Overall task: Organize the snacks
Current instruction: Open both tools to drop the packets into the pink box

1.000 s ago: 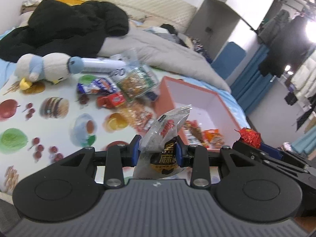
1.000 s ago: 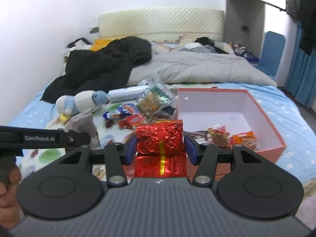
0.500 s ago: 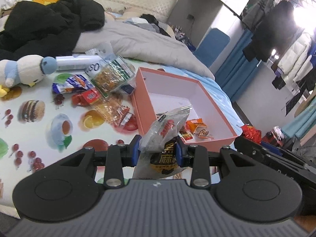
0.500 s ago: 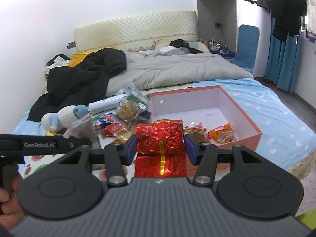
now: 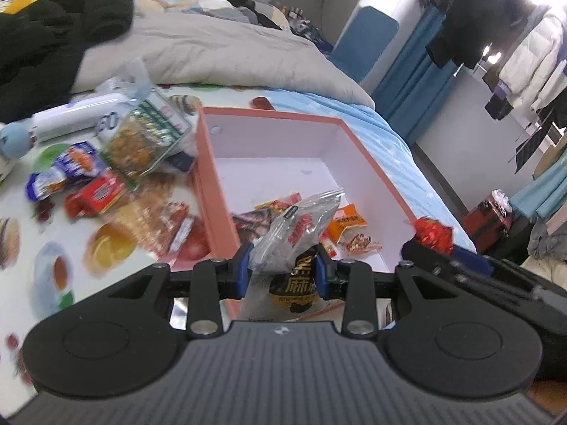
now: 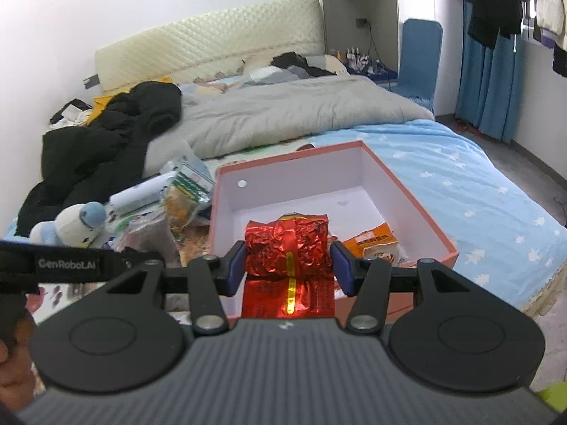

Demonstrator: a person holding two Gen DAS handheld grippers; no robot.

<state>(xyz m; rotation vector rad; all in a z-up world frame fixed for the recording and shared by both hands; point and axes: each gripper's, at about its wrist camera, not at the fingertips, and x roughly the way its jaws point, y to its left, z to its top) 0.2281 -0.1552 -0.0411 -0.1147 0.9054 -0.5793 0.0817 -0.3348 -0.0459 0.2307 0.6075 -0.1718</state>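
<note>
Left hand-held gripper (image 5: pixel 281 265) clamps a clear snack bag (image 5: pixel 297 228), right hand-held gripper (image 6: pixel 288 265) clamps a red foil packet (image 6: pixel 287 248); pink box (image 6: pixel 418 212) centre frame, loose snacks (image 5: pixel 95 191) left.

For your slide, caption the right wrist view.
Right hand-held gripper carries a red foil packet over the pink box.

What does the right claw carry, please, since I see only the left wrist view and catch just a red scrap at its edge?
Observer: The right claw is shut on a crinkled red foil packet with a gold stripe.
Operator: Thank you. Is it over the box yet?
Observer: It hangs at the near edge of the pink box, with the packet in front of the box's white floor.
Operator: Is anything visible beyond my claw's side?
Observer: Yes, a hand shows at the lower left of the right wrist view, under the left claw's black body.
</note>
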